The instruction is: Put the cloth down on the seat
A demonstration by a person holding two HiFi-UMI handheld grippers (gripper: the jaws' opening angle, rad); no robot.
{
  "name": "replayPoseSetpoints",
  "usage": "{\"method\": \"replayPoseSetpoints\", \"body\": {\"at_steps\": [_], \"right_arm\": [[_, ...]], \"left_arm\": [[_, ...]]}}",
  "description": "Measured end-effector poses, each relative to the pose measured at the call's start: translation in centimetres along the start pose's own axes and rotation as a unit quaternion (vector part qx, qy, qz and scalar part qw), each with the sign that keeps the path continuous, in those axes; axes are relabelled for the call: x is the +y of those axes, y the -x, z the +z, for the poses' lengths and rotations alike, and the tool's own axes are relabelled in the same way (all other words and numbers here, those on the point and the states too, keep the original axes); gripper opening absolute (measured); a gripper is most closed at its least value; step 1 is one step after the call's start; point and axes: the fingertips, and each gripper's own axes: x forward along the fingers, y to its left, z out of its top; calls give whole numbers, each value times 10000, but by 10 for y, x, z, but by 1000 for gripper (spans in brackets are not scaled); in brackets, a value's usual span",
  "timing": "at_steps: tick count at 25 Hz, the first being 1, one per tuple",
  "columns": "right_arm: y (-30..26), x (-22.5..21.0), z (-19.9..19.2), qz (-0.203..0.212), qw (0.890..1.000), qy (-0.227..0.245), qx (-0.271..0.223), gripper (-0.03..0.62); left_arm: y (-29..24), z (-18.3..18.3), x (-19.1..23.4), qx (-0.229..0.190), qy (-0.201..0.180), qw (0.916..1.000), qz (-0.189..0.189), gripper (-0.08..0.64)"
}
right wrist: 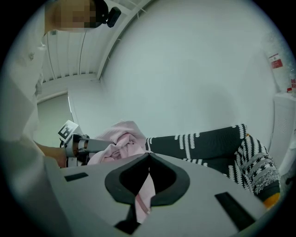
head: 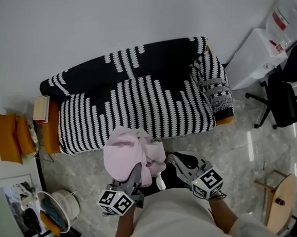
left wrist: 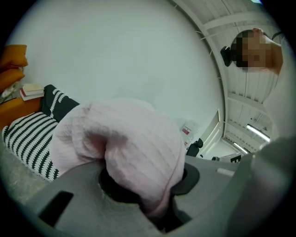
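Head view: pink cloth (head: 126, 153) bunched up, held aloft before the striped sofa seat (head: 137, 111), not on it | left gripper (head: 136, 172) fingers clamped on its bulk | right gripper (head: 172, 161) fingers pinching a cloth edge

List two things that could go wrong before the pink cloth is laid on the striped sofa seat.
The right gripper pinches only a thin edge of the cloth, which might slip free. The cloth hangs bunched at the front edge of the seat, partly over the floor, so an early release could drop it there.
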Motion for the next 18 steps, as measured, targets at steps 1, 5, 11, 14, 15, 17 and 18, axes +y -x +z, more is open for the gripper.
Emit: {"method": "replayPoseSetpoints", "body": {"at_steps": [1,5,11,14,15,17,18], "right_arm": [[0,0,1,-16,10000,-2,-12,8],[0,0,0,-70,10000,-29,-24,8],[-8,5,-3,-143,9998,-143,-1,8],[-17,5,3,-191,9997,-148,-52,8],[-21,5,6,-204,9997,-128,-71,8],[-30,7,15,-232,9996,-76,-118,8],[-35,8,20,-251,9996,-54,-144,8]], "left_arm": [[0,0,-1,1,44,10000,-15,128],[1,0,1,-9,125,9999,-101,128],[-2,2,10,-8,88,9997,-224,129],[-7,10,19,-22,136,9995,-295,129],[-8,14,22,-18,132,9994,-332,129],[-12,22,28,2,111,9991,-409,129],[-14,27,30,17,104,9990,-437,129]]}}
